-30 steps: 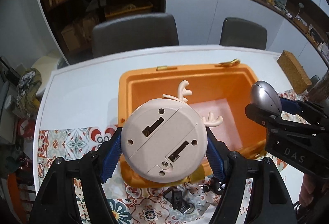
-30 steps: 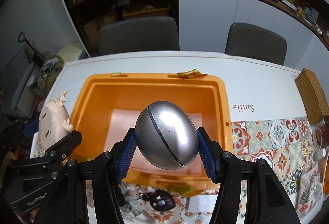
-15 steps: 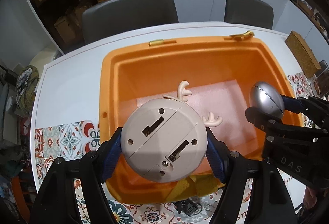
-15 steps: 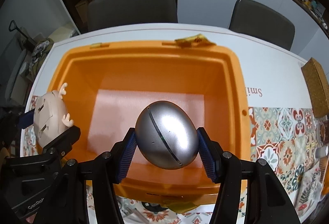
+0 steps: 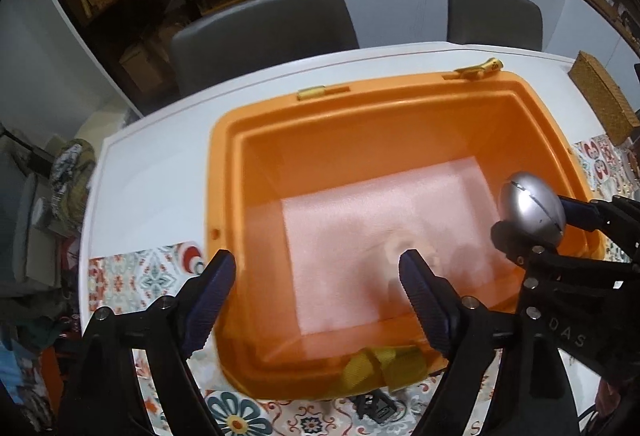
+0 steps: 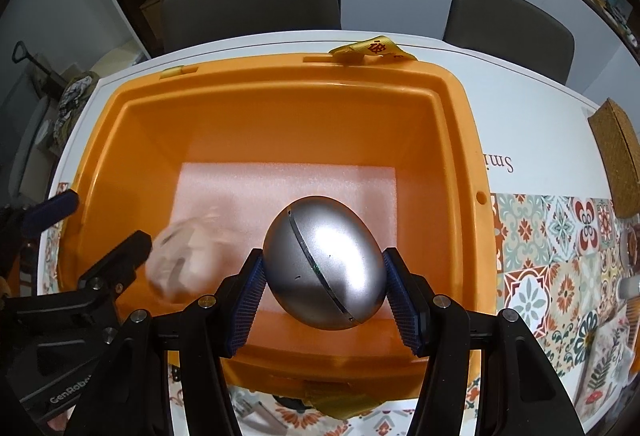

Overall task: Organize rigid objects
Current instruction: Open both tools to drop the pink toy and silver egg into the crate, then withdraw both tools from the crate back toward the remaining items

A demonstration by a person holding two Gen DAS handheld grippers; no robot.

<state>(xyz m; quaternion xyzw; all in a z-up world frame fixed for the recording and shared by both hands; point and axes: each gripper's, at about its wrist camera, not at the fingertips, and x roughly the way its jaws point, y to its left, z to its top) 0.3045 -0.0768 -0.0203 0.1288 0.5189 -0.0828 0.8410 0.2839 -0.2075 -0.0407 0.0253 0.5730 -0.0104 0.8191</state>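
Observation:
My left gripper (image 5: 316, 264) hangs over the near left part of the orange bin (image 5: 224, 139). Its jaws are opening and nothing sits between its blue pads. The beige round deer toy (image 5: 400, 248) is a blur, free of the pads, above the pink foam floor; in the right wrist view the toy (image 6: 188, 256) shows just beyond the left gripper's finger. My right gripper (image 6: 325, 260) is shut on a silver egg-shaped object (image 6: 324, 264), held over the bin's (image 6: 460, 107) near right side. The egg (image 5: 532, 203) also appears at the right of the left wrist view.
The bin stands on a white table (image 5: 160, 163) with a patterned mat (image 6: 560, 236) under its near side. A wicker box (image 6: 618, 159) lies at the right edge. Two grey chairs (image 5: 260, 31) stand behind the table. A yellow strap (image 5: 380, 364) hangs over the near rim.
The left gripper's jaws have spread and let go of the beige deer toy, which has dropped into the bin. Both grippers came down over the bin. The right gripper still clamps the egg.

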